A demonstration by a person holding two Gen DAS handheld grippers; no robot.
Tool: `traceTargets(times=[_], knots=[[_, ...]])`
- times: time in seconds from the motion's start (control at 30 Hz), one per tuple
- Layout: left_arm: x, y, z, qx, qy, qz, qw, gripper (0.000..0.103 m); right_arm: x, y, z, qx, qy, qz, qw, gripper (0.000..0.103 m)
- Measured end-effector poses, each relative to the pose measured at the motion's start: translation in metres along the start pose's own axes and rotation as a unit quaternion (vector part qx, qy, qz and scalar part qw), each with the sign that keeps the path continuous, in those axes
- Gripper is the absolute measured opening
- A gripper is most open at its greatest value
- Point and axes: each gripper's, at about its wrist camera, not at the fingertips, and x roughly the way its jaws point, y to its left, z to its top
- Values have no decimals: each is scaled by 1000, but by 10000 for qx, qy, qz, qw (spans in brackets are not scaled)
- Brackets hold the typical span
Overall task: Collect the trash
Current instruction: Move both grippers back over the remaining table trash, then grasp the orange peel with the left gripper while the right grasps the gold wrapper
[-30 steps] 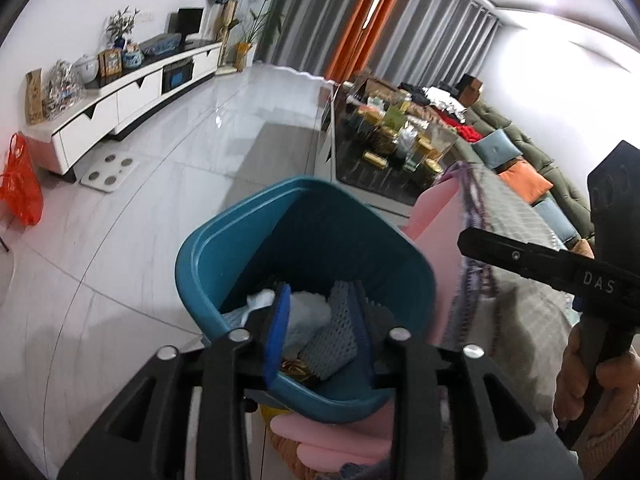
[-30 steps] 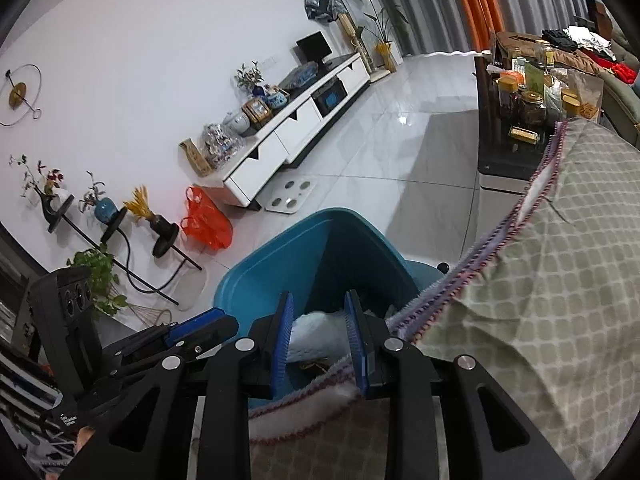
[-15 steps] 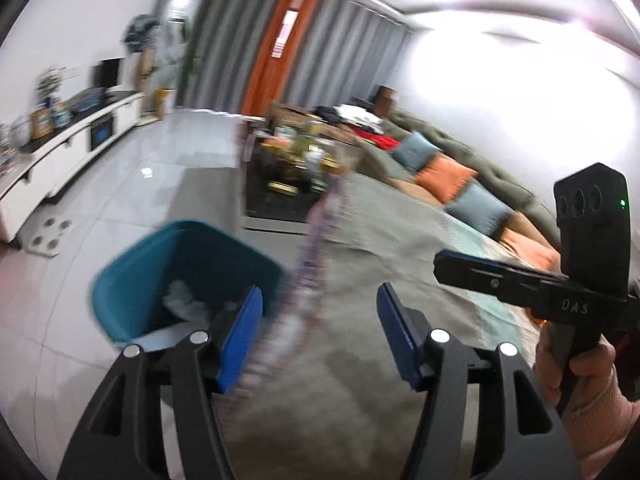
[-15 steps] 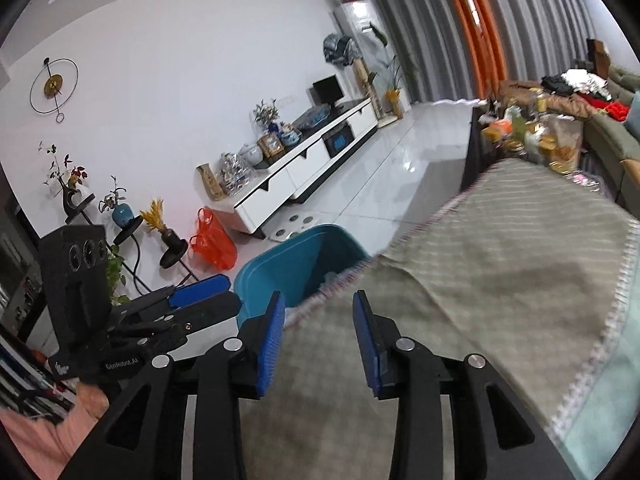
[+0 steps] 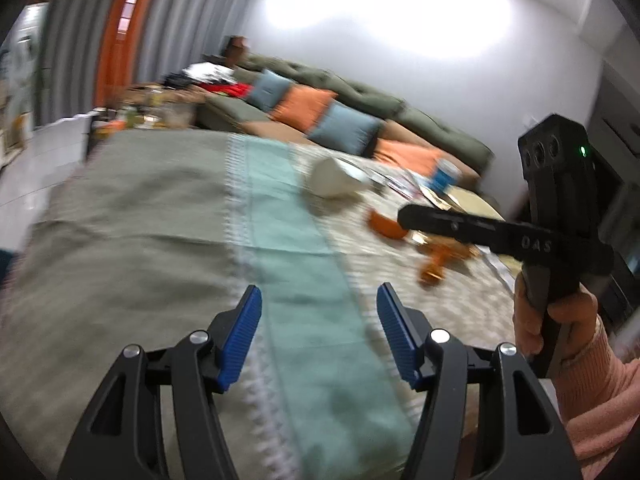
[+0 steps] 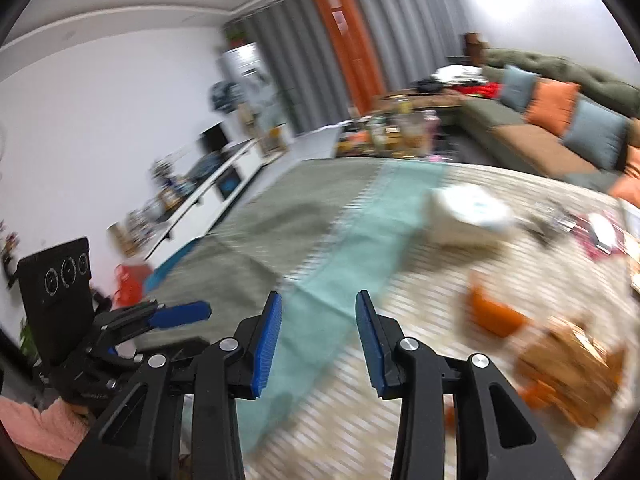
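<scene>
Blue-padded jaws on the left gripper [image 5: 318, 334] stand wide apart with nothing between them, hanging over the teal stripe [image 5: 308, 280] that runs down the cloth-covered table [image 5: 132, 232]. Over on the right gripper [image 6: 318, 340], the jaws are parted too and empty, again above that teal stripe [image 6: 340, 280]. In the left wrist view a hand [image 5: 556, 320] in a pink sleeve holds the right gripper's black handle at the table's right side.

Now the trash: it lies on the patterned right half of the table. An orange scrap [image 5: 386, 226] sits just right of the stripe, and past it toward the right edge lies a crumpled orange-brown wrapper [image 5: 444, 258], partly hidden behind the right gripper's arm. The right wrist view shows the same pair, orange scrap [image 6: 494, 314] and wrapper [image 6: 568, 364], close together near the right edge, both blurred. A white box-like thing [image 5: 336, 180] lies tipped on its side further back, just right of the stripe, with flat papers [image 5: 394, 182] and a blue can [image 5: 444, 174] behind it toward the far right corner. Neither gripper touches any of it; all are well ahead of the fingertips.

Beyond the table runs a green sofa [image 5: 360, 96] with orange and blue cushions.
</scene>
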Motion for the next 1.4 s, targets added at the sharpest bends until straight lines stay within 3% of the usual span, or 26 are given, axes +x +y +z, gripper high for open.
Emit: traceTargets(times=[0.1,0.3,0.5,0.77,1.13,1.27,1.3,1.4], knots=[[29,-28,0,241,267,-257,9990,61,-21,-31,-7,360,-172,-357,9986,45],[69,-61,4,514,593,-556,9954,61,-49,-85,-20,852,-387,-854,9919,45],[92,-80,9,584,910,-568,9925,60,-66,-121,-30,1192,-515,-1220,9840,50],[115,-91,14,573,1152,-523,9903,59,-56,-151,-36,1545,-382,-1063,9815,51],[133,-98,20,615,1381,-465,9874,36,-44,-156,-37,1678,-298,-839,9818,50],[135,-96,21,555,1396,-425,9877,24,-41,-158,-38,1703,-251,-806,9818,45],[135,-95,21,540,1401,-420,9878,24,-40,-158,-38,1692,-222,-788,9822,38],[136,-96,21,556,1377,-399,9881,22,-39,-156,-38,1636,-195,-783,9832,32]])
